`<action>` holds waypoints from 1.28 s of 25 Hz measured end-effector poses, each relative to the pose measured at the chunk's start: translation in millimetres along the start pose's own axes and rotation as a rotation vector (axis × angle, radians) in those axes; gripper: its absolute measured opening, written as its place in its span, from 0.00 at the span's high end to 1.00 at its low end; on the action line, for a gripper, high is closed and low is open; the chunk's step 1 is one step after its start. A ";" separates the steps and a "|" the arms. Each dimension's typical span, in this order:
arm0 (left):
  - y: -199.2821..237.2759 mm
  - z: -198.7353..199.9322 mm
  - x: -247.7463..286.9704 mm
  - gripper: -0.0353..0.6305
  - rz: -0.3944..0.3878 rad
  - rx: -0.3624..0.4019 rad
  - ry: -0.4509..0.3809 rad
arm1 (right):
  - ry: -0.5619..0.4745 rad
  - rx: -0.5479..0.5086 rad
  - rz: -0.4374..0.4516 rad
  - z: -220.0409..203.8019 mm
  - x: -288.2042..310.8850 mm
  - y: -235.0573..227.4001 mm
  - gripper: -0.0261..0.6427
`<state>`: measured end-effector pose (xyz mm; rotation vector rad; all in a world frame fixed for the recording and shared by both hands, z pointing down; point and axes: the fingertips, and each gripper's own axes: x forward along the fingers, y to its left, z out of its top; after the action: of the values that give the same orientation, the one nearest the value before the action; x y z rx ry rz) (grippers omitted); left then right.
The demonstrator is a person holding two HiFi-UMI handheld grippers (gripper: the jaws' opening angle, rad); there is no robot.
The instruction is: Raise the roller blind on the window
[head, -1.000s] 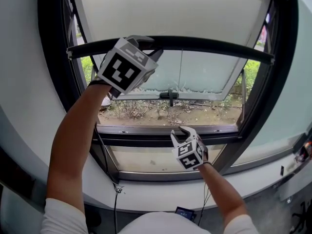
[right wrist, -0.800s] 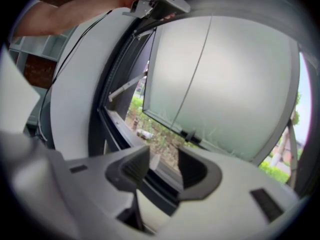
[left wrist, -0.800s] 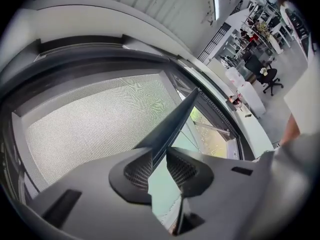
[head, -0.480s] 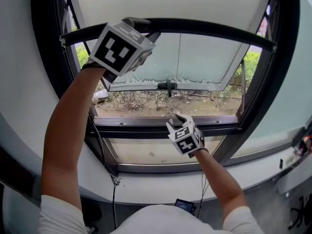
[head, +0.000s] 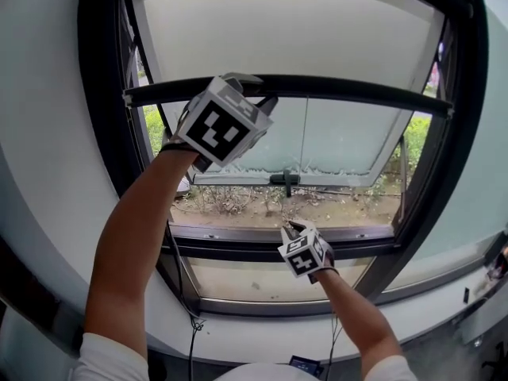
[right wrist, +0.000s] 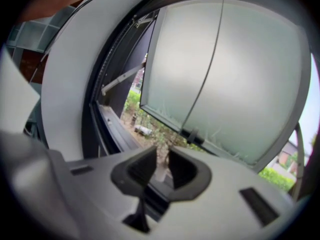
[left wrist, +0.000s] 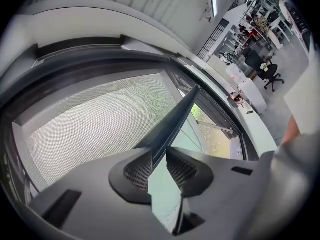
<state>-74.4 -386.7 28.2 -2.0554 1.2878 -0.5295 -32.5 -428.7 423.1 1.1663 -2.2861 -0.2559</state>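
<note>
The pale roller blind (head: 286, 30) covers the upper window. Its dark bottom bar (head: 357, 90) runs across at mid-height. My left gripper (head: 255, 94) is raised at the bar's left part. In the left gripper view the bar (left wrist: 175, 119) passes between the jaws of that gripper (left wrist: 159, 159), whose pads press on it, below the mesh fabric (left wrist: 100, 124). My right gripper (head: 292, 228) hangs lower, in front of the dark crossbar of the window frame (head: 238, 240). Its jaws (right wrist: 161, 164) have just been closing. A pale blur shows in the narrow gap; a grip cannot be told.
Behind the blind a frosted pane (head: 341, 141) is tilted outward, with a dark handle (head: 286, 179) at its lower edge. Soil and plants lie outside. A black cable (head: 190, 324) hangs below the sill. Desks and a chair (left wrist: 260, 69) stand in the room behind.
The right gripper's jaws have narrowed, and it has shifted slightly along the window's crossbar. The left gripper has stayed on the bar. The head view has tilted.
</note>
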 end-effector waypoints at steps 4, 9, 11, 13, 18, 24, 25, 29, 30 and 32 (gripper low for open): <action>2.6 0.8 -0.2 0.79 0.011 0.008 -0.003 | -0.012 -0.024 -0.015 3.9 0.9 -2.3 0.86; 4.3 1.7 -0.4 0.79 0.019 0.004 -0.015 | 0.005 -0.131 -0.042 4.0 -3.2 0.1 0.87; 4.3 2.4 -0.7 0.79 0.026 0.002 -0.027 | 0.015 -0.201 -0.077 3.1 -6.3 -0.5 0.87; 5.2 3.0 -1.9 0.79 0.038 -0.006 -0.044 | 0.019 -0.249 -0.105 2.2 -8.9 -0.8 0.87; 5.8 6.7 -3.7 0.79 0.046 -0.012 -0.059 | 0.030 -0.261 -0.113 -1.4 -13.4 -5.4 0.87; 6.7 6.5 -3.9 0.79 0.055 -0.009 -0.060 | 0.049 -0.292 -0.112 -5.2 -19.6 -3.9 0.87; 6.7 6.4 -4.2 0.79 0.056 -0.010 -0.061 | 0.054 -0.312 -0.115 -5.7 -20.4 -3.0 0.87; 4.6 7.3 -5.4 0.79 0.051 -0.026 -0.084 | 0.068 -0.340 -0.114 -8.0 -23.3 -0.6 0.87; 4.6 7.7 -6.0 0.79 0.053 -0.030 -0.092 | 0.073 -0.338 -0.110 -8.4 -24.2 0.1 0.87; 4.0 7.6 -7.9 0.79 0.055 -0.041 -0.109 | 0.083 -0.340 -0.103 -8.7 -25.7 2.0 0.87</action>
<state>-75.5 -378.5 20.0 -2.0467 1.2959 -0.3639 -17.0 -406.5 421.1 1.0938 -2.0146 -0.5984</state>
